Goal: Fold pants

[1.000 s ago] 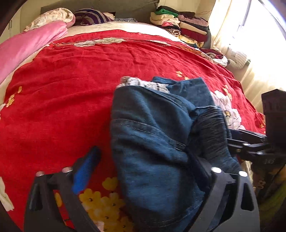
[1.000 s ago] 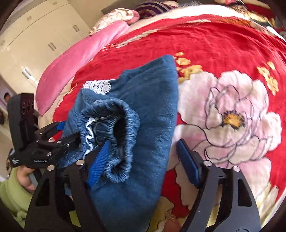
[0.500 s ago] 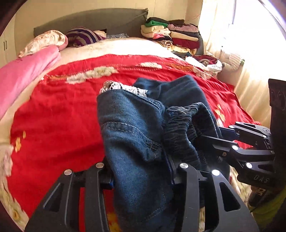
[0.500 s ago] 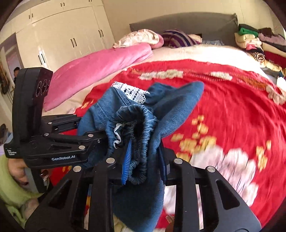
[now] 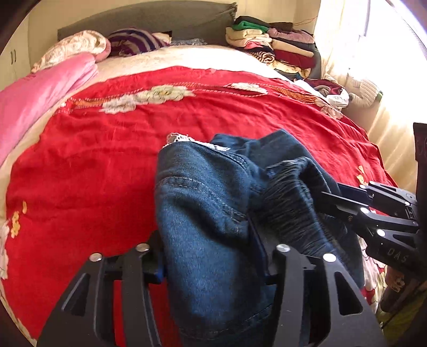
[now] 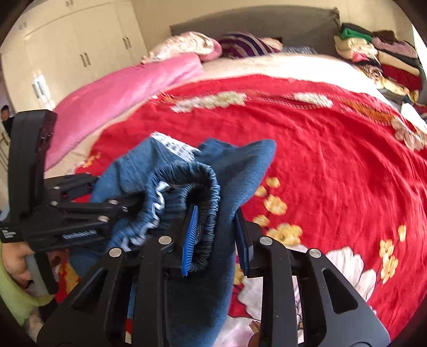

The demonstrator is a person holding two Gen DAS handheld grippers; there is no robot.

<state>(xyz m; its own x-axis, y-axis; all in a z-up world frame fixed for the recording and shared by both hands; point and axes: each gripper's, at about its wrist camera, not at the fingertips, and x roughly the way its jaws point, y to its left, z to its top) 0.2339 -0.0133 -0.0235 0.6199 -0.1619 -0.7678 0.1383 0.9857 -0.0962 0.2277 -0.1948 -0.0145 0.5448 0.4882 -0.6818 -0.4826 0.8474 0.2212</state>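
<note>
Bedspread: a red cover [image 5: 106, 170] with white and yellow flowers is spread over the bed.
Blanket: a pink blanket [image 5: 32, 98] is laid along the bed's left edge.
Pillows: a floral pillow [image 5: 77, 46] and a purple striped one [image 5: 136, 41] are set against the grey headboard [image 5: 149, 18].
Clothes pile: folded garments [image 5: 275, 45] are stacked at the far right corner.
Wardrobe: cream doors [image 6: 74, 56] are seen beyond the blanket.

Open red bedspread [image 5: 106, 165] ahead; clothes pile [image 5: 277, 50] far right.
</note>
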